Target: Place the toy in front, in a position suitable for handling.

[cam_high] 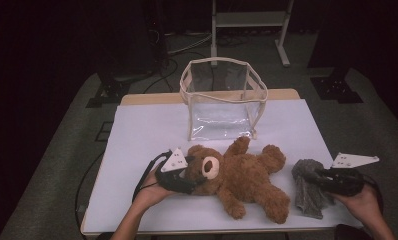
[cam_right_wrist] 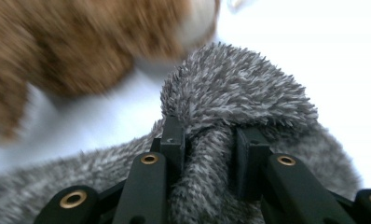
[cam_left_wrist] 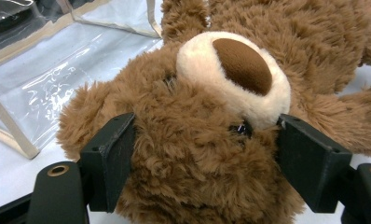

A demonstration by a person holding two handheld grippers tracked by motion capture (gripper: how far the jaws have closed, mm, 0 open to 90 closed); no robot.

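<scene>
- Dark room, cables and a pale stand on the grey floor behind; white table (cam_high: 137, 130) in front, carrying three items
- Item one: teddy bear (cam_high: 242, 180), brown shaggy plush, cream muzzle with a dark brown nose, small black eye; lies on its back at mid-table, head toward the left, limbs spread, one arm raised toward the bag
- Item two: grey cloth (cam_high: 307, 187), fuzzy speckled pile, bunched and drooping at the right of the table, just beside the bear's foot
- Item three: clear bag (cam_high: 222, 100), transparent plastic with cream trim, standing upright and open-topped behind the bear, nothing seen inside
- Left gripper (cam_left_wrist: 202, 154): jaws set on either side of the bear's head, pads sunk into the fur, so the head looks gripped
- Right gripper (cam_right_wrist: 207, 154): jaws narrow, pinched on a fold of the grey cloth
- Progress, as judged: both grasps made, nothing yet in the bag; the bear rests on the table, the cloth looks partly lifted
- Remaining, as judged: lifting each soft item and lowering it through the open top; the bear looks a tight fit
</scene>
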